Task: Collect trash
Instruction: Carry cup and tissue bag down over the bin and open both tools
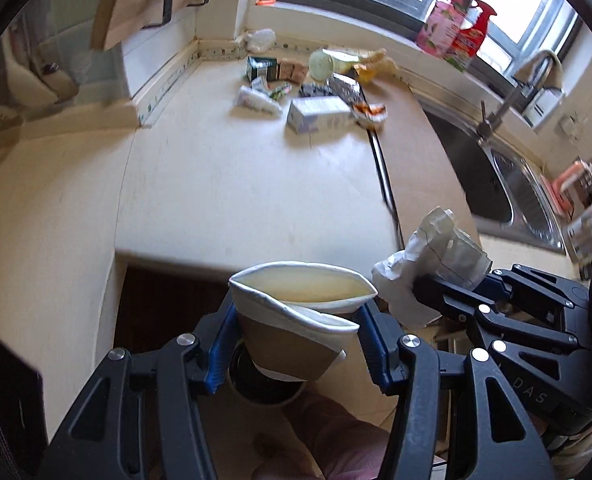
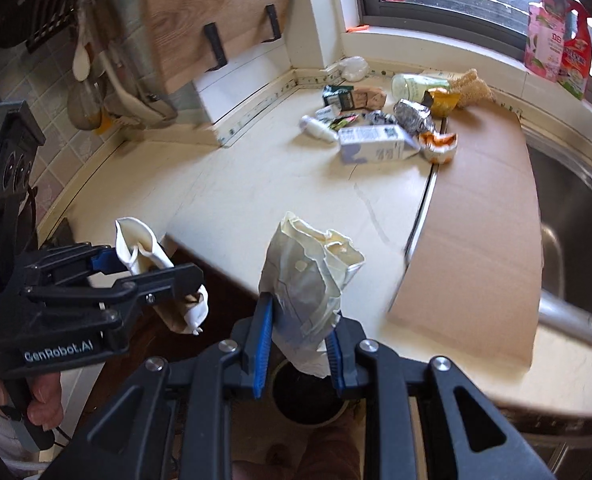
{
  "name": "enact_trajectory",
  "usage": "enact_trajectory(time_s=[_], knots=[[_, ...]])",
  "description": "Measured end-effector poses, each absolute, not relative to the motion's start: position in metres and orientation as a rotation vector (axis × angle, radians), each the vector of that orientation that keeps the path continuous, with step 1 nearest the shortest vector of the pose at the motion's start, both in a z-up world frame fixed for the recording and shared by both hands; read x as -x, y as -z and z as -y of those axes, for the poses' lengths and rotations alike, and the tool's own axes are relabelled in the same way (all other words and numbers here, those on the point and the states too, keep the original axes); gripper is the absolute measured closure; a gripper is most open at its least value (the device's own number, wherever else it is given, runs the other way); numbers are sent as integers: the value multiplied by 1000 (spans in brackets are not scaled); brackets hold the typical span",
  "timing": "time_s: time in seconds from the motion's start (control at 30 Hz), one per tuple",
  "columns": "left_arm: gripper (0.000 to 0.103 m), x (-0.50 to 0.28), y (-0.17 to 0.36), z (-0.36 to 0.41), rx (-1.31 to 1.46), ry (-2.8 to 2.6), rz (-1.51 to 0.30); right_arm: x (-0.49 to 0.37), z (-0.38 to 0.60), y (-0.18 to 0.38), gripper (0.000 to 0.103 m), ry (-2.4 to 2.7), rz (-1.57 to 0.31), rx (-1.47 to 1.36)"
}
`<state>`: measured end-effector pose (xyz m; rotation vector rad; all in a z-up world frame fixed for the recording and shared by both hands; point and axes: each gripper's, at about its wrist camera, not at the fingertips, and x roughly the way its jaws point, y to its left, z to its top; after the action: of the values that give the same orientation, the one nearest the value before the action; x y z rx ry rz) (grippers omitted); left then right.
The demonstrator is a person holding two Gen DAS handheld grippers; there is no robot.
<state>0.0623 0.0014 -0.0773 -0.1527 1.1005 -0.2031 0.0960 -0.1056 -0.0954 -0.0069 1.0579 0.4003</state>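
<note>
The left hand-held gripper (image 1: 296,336) is clenched on a crushed brown-and-white paper cup (image 1: 296,320), its blue-padded fingers pressing the cup's sides so the rim is folded flat. It hangs off the front edge of the cream bench (image 1: 236,184), above a dark round bin opening (image 1: 264,384) seen below the cup. Just to its right, the right hand-held gripper (image 2: 298,344) is grasping a crumpled white paper bag (image 2: 308,280), which stands upright between the fingers, also off the bench's front edge and over the same dark opening (image 2: 304,396).

Well apart, toward the bench's back edge below the window, lies a cluster of trash: a white-and-purple carton (image 2: 376,144) on its side, a silver foil wrapper (image 2: 412,114), an orange snack packet (image 2: 442,102), a dark green packet (image 2: 338,96) and a pale plastic bottle (image 2: 412,82). A brown cardboard sheet (image 2: 480,220) covers the bench's right part, next to the steel sink (image 2: 568,216).
</note>
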Motion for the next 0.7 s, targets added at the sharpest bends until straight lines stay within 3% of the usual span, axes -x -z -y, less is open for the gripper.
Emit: enact_trajectory(time_s=[0.33, 0.7], knots=[[49, 8, 171, -8, 155, 242, -1248, -22, 100, 195, 78, -346, -1266, -108], [49, -3, 331, -10, 119, 229, -1343, -20, 94, 350, 78, -256, -1361, -124]])
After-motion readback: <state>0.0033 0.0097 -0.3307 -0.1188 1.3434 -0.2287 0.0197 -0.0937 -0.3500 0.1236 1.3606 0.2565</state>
